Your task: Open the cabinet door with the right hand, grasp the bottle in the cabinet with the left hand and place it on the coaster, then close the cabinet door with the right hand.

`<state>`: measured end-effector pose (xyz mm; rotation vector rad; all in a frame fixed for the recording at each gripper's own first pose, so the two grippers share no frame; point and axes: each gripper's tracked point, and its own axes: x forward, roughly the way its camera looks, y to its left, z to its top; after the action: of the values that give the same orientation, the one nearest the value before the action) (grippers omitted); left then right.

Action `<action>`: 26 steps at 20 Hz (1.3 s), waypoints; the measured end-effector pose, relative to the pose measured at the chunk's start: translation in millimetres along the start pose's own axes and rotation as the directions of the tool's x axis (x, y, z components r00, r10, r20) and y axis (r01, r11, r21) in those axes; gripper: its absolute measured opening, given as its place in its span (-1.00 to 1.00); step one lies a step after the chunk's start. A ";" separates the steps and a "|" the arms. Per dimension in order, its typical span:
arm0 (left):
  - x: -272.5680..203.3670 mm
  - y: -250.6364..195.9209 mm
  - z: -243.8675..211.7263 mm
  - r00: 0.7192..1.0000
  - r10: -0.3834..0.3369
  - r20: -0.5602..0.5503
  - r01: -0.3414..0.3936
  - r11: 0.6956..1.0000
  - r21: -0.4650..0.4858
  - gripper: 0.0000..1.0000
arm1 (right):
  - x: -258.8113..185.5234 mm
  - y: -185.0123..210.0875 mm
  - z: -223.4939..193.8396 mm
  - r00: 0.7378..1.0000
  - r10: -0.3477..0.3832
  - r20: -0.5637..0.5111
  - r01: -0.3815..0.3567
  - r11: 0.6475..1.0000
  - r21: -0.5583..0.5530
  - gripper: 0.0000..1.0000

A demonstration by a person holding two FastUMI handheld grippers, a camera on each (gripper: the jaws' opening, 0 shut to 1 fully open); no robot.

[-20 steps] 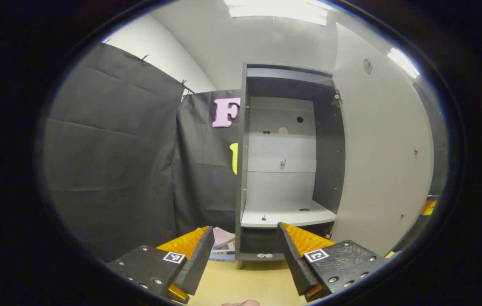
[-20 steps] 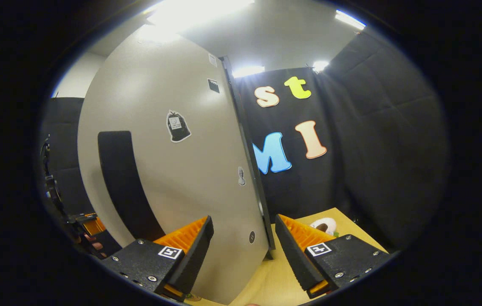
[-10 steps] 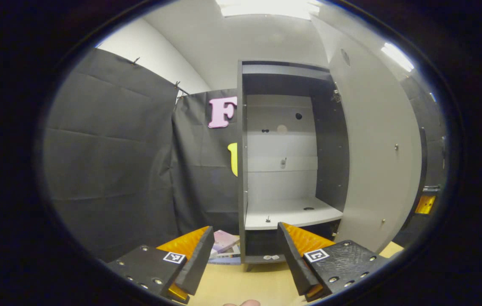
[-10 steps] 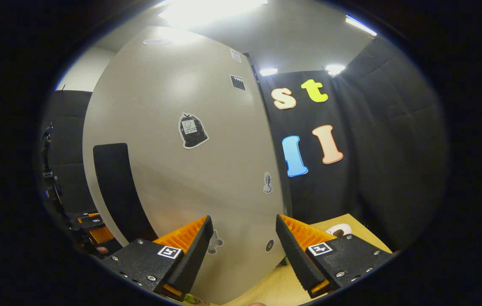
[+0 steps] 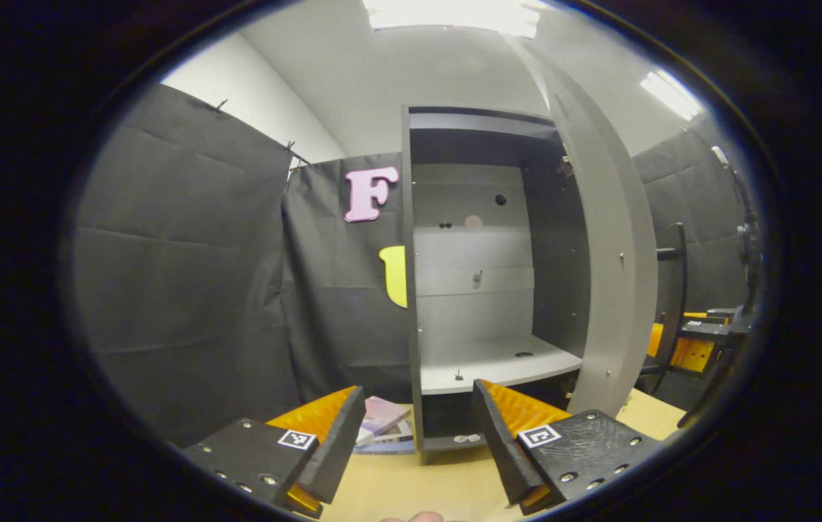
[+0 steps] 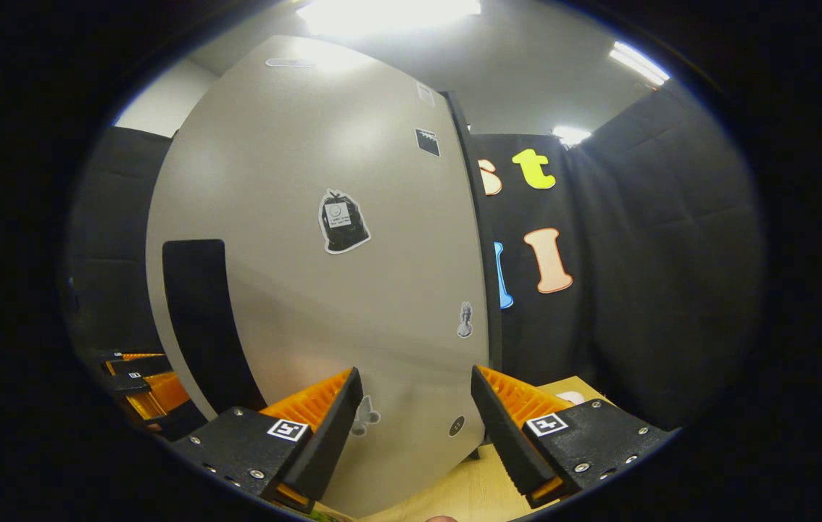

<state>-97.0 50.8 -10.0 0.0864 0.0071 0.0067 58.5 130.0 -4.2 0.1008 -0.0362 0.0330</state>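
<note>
Closing step: right gripper [image 6: 417,428], jaws spread, is facing the flat grey cabinet door [image 6: 324,290]'s outer face, needing a push shut; left gripper [image 5: 418,442] spread, holding nothing; bottle's place unclear.

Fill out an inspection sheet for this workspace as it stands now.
Surface: tan table, bare in front of the cabinet.
Job's things: cabinet shelf bare; cabinet door partly open. Bottle and coaster: nothing seen.
Clutter: books left of the cabinet; stickers on the door.
Grippers: left gripper open, holding nothing; right gripper open, facing the door's outer face.
Cables: nothing seen.
Surroundings: black cloth wall, ceiling lights.
</note>
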 end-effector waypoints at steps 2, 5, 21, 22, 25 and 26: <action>2.5 1.5 -1.1 1.000 0.010 -0.009 -0.010 1.000 -0.001 0.58 | 7.9 9.1 0.1 0.999 0.037 -0.016 -0.037 0.999 -0.014 0.87; 6.8 3.9 5.5 0.999 0.037 -0.005 -0.037 0.999 0.004 0.58 | 13.2 -5.7 -0.3 0.999 0.001 -0.038 -0.005 0.996 -0.092 0.92; 28.6 -33.2 34.9 0.997 -0.025 0.067 0.027 0.999 -0.021 0.83 | 26.5 -53.2 -5.1 0.995 -0.030 -0.094 0.025 0.998 -0.058 0.91; 31.3 -37.0 33.1 0.997 -0.034 0.064 0.035 0.999 -0.022 0.83 | 28.9 -54.9 -6.1 0.995 -0.035 -0.098 0.030 0.998 -0.054 0.92; 37.6 -48.0 30.5 0.997 -0.054 0.058 0.055 0.998 -0.015 0.83 | 28.3 -65.0 -10.0 0.993 -0.049 -0.111 0.043 0.998 -0.047 0.91; 38.7 -50.7 30.4 0.997 -0.058 0.059 0.059 0.998 -0.014 0.83 | 27.8 -68.6 -11.0 0.992 -0.053 -0.112 0.048 0.998 -0.049 0.91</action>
<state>-57.7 -2.0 15.7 0.0710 -0.0493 -0.0543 89.0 63.7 -21.0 0.0535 0.0793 -0.0129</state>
